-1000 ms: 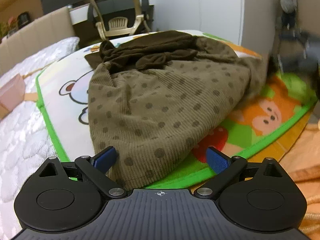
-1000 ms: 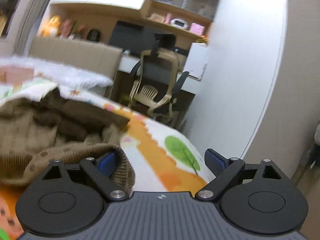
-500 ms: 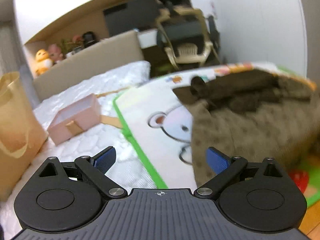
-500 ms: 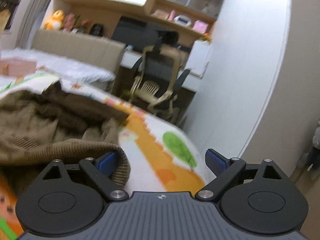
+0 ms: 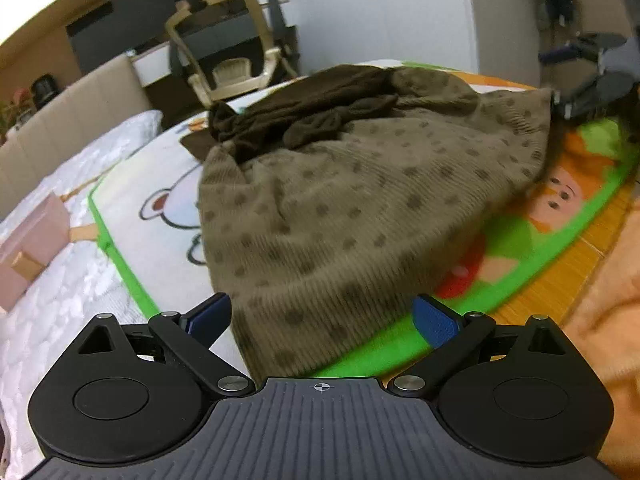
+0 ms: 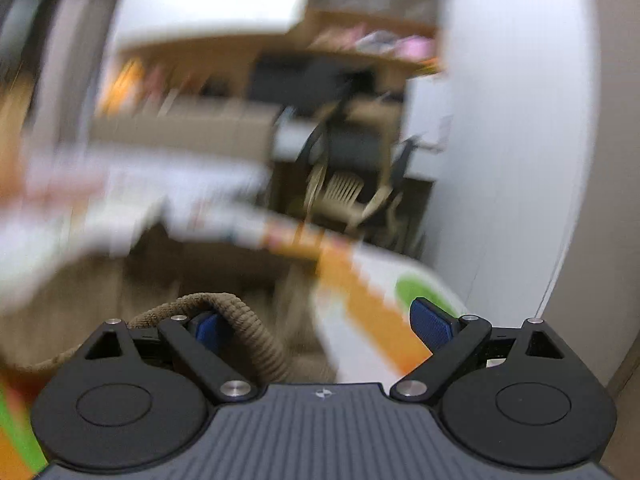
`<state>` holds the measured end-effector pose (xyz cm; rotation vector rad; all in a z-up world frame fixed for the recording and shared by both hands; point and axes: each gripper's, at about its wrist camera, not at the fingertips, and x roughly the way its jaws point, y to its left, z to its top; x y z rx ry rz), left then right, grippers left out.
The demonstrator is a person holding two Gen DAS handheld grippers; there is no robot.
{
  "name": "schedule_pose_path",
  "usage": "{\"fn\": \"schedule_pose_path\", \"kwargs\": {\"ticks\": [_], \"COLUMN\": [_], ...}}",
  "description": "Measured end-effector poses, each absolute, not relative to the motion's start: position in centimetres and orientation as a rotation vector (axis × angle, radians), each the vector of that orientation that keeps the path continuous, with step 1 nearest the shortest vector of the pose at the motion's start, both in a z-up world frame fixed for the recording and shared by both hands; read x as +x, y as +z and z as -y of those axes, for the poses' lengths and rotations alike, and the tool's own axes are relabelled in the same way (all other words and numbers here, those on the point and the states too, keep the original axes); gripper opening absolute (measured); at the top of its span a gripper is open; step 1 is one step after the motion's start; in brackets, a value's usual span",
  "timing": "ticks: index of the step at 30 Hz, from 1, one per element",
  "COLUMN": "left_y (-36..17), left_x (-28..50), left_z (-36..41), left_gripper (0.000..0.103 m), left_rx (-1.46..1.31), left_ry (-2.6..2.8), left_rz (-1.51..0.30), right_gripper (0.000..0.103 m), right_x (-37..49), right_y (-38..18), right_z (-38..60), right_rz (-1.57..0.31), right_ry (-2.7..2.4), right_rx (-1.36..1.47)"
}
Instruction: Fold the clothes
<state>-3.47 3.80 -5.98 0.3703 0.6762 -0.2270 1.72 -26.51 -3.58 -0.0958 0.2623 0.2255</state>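
A brown dotted knit garment [image 5: 360, 208] lies crumpled on a cartoon play mat [image 5: 160, 208], with a darker brown garment [image 5: 304, 120] bunched on its far end. My left gripper [image 5: 320, 316] is open, its blue pads on either side of the dotted garment's near hem. My right gripper [image 6: 320, 324] is open; the garment's ribbed edge [image 6: 240, 320] is draped over its left finger. The right gripper also shows at the garment's far right corner in the left wrist view [image 5: 592, 92]. The right wrist view is blurred.
A pink box [image 5: 28, 252] sits on the white quilted bed [image 5: 60, 312] at left. An office chair [image 5: 228, 68] and desk stand behind the bed. A white wall [image 6: 512, 140] is at right. Orange cloth [image 5: 608, 320] lies at the near right.
The left gripper swung left toward the pink box and is now back facing the dotted garment. The right gripper is moving fast, with the ribbed edge still over its left finger.
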Motion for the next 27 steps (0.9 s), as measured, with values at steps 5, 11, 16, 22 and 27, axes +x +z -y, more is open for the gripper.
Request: {"fn": "schedule_pose_path", "kwargs": {"ticks": [5,11,16,22,27], "left_y": [-6.0,-5.9,-4.6,-5.3,-3.5], "left_x": [-3.8,-3.4,-2.5,-2.3,-1.8], "left_z": [-4.1,-6.2,-10.4,-11.1,-10.7], "left_gripper": [0.100,0.100,0.100,0.100,0.101], "left_rx": [0.356,0.326,0.203,0.182,0.290], "left_ry": [-0.233,-0.075,0.142,0.132,0.213], "left_rz": [-0.669,-0.647,-0.602,-0.654,-0.575], "right_gripper": [0.093,0.093,0.097,0.096,0.094], "right_x": [3.0,1.5,-1.1,-1.2,-2.1], "right_y": [-1.8,-4.9,-9.2,-11.7,-5.6], "right_z": [26.7,26.0,26.7,26.2,27.9], "right_rz": [-0.216,-0.268,-0.351,-0.346,-0.156], "right_ry": [0.180,0.186,0.154,0.078,-0.007], "right_rx": [-0.085,-0.275,-0.499,-0.614,-0.548]}}
